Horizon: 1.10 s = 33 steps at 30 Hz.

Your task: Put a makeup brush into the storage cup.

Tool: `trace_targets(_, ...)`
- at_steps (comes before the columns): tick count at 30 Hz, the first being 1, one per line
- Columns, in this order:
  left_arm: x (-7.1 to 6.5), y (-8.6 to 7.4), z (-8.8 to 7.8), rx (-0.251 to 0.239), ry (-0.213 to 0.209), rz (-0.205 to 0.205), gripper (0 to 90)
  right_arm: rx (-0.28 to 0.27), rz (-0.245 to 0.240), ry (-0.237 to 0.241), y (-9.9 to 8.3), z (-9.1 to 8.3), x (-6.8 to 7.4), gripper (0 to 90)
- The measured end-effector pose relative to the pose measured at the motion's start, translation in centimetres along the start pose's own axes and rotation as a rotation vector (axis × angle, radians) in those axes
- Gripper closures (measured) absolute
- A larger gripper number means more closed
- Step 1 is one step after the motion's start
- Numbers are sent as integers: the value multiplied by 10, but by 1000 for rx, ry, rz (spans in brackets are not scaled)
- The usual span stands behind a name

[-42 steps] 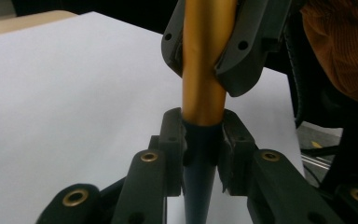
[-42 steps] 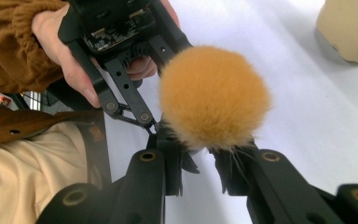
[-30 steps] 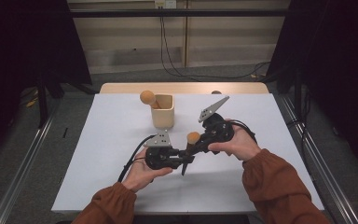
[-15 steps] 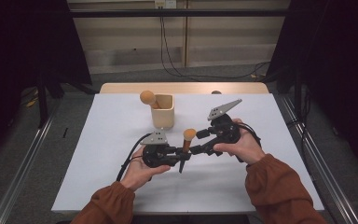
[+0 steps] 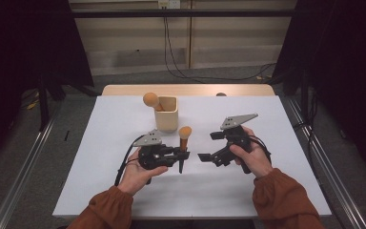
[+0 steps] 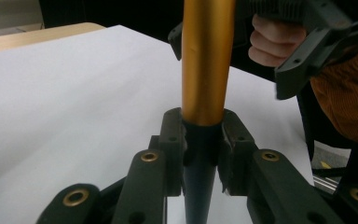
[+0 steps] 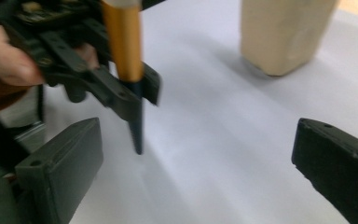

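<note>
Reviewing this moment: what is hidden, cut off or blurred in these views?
- Brush head: cut off by the top edge in both gripper views.
- Cup rim and inside: cut off at the top in the right gripper view; in the high view its wall hides how deep the second brush sits.
- Left gripper: motion-blurred in the right gripper view.

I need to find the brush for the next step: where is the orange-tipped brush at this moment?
In the high view the brush stands upright in the left gripper, just in front of the beige cup, left of the open right gripper.
</note>
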State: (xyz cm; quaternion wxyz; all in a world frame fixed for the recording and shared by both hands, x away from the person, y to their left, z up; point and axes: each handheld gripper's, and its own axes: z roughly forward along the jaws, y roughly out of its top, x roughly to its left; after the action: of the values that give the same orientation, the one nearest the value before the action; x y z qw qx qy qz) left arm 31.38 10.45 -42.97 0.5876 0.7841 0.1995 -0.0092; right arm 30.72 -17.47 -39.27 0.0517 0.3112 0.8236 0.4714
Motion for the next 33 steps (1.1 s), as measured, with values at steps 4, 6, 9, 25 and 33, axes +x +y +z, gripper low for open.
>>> trace_targets(4,0,2,-5,-16,11,-5,743,-23,-4,-23,-7,-2,0,18)
trace_targets(6,1,2,-8,-20,16,-8,743,-31,8,-52,-11,-4,-1,21)
trace_targets(9,2,2,-13,-22,27,-8,743,-67,21,-95,-17,-8,-1,15)
trace_targets(25,13,8,-33,-42,86,0,743,-232,61,-256,-59,-28,-7,5)
trace_targets(33,17,12,-39,-44,109,6,743,-299,60,-314,-78,-40,-6,4)
